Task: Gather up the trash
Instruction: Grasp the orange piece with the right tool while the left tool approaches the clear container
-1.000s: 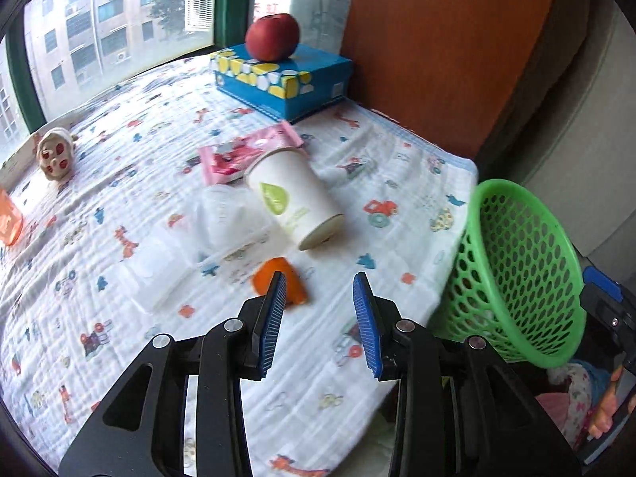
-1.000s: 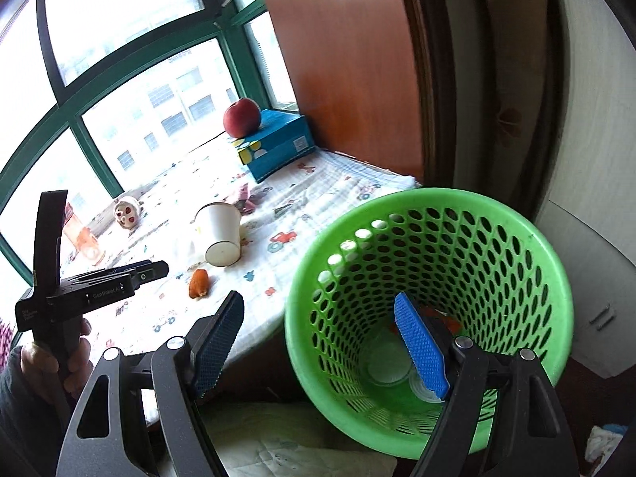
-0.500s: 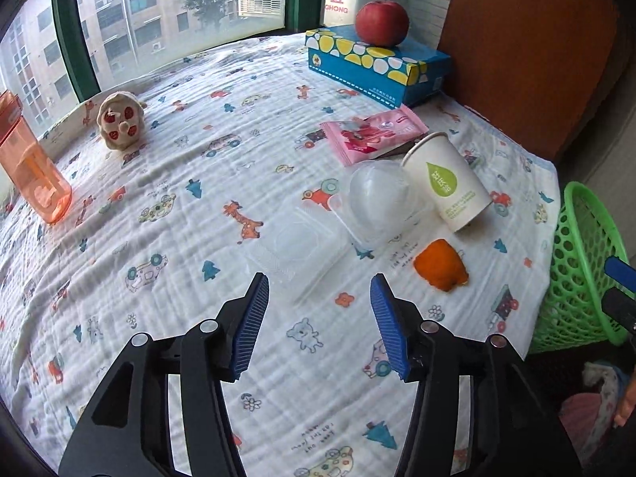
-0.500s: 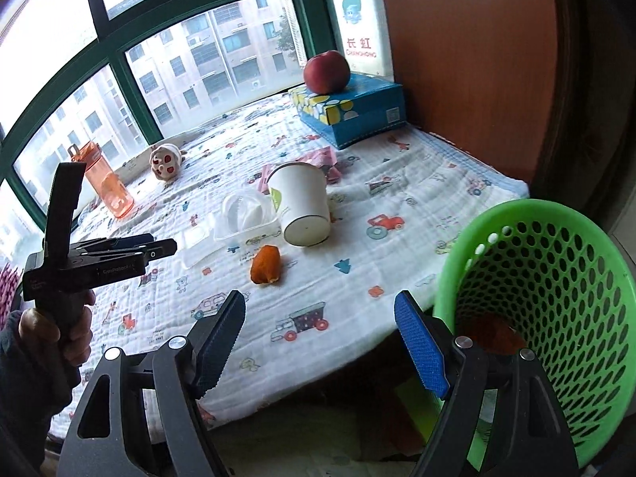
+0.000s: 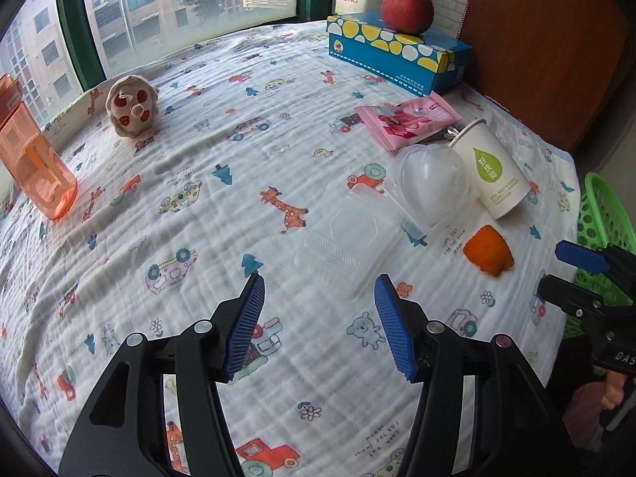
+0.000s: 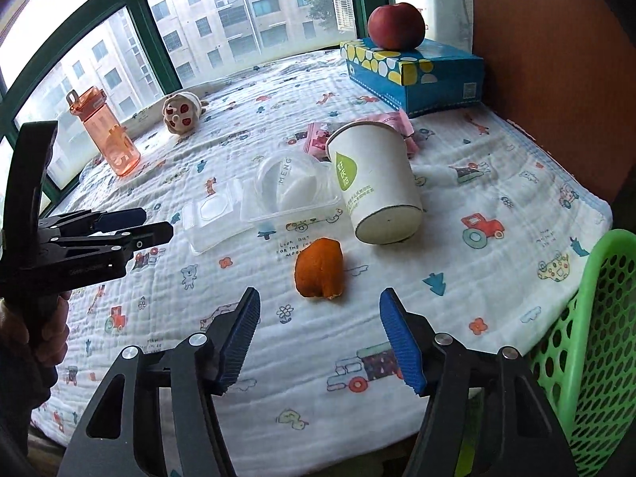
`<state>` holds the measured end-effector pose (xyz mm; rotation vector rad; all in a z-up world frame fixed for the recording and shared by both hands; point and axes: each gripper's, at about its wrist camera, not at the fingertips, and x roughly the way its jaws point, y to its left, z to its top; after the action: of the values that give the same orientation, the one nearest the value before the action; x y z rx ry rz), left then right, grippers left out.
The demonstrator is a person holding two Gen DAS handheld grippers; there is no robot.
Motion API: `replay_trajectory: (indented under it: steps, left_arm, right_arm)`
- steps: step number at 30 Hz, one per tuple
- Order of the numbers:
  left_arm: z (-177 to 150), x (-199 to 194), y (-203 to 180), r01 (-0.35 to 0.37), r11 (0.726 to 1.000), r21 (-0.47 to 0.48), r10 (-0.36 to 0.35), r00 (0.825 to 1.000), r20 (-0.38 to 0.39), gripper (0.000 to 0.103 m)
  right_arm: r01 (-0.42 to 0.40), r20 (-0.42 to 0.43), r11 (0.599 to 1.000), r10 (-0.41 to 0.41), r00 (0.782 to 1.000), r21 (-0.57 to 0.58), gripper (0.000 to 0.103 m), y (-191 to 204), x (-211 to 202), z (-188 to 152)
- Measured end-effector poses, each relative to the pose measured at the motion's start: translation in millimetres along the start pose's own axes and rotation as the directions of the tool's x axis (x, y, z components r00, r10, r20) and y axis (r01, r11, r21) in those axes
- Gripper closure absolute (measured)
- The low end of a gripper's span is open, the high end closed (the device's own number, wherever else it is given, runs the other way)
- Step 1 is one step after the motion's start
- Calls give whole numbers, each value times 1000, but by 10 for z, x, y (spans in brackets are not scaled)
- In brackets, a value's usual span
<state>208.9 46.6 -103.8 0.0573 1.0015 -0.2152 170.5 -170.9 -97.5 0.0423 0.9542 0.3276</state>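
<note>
On the printed cloth lie an orange peel (image 6: 319,267) (image 5: 488,252), a tipped white paper cup (image 6: 373,183) (image 5: 492,167), a clear plastic clamshell box (image 5: 349,240) (image 6: 216,218), a clear domed lid (image 5: 433,179) (image 6: 290,187) and a pink wrapper (image 5: 407,119). My left gripper (image 5: 318,320) hovers just short of the clear box, jaws opening, nothing between them. My right gripper (image 6: 318,336) hangs just before the peel, jaws closing with nothing between them. The green basket (image 6: 596,338) (image 5: 604,214) stands at the right beyond the cloth's edge.
A blue tissue box (image 5: 397,53) with a red apple (image 5: 407,12) on it sits at the back right. An orange bottle (image 5: 33,163) and a small plush toy (image 5: 133,107) stand at the left by the window. A brown panel rises at the right.
My right gripper swung left from over the basket to the cloth, now facing the peel, its jaws narrower. My left gripper moved left toward the clear box and its jaws widened.
</note>
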Motion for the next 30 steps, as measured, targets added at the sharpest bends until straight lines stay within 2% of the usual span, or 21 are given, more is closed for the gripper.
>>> replay_trajectory:
  steps: [8,14,23,30]
  left_arm:
    - [42,115,29,8,1000,29,-7,1000,-13,35]
    - [101,253,-34,12,997,82,-9,999,-31,31]
    - [223,448,-170,32,986,162,-23,998,-54,27]
    - [256,601,-180,34,984,175,-21,997,-72,27]
  right_arm:
    - [42,-40,999,-44,998,-30,45,60,388,116]
    - [67,-59,996,-71,996,-61,54,94,544,140]
    - [60,-65,997,-64,996,-56,69,75,557,139]
    - [45,-64,998,-48,997,-42,70,67,525,116]
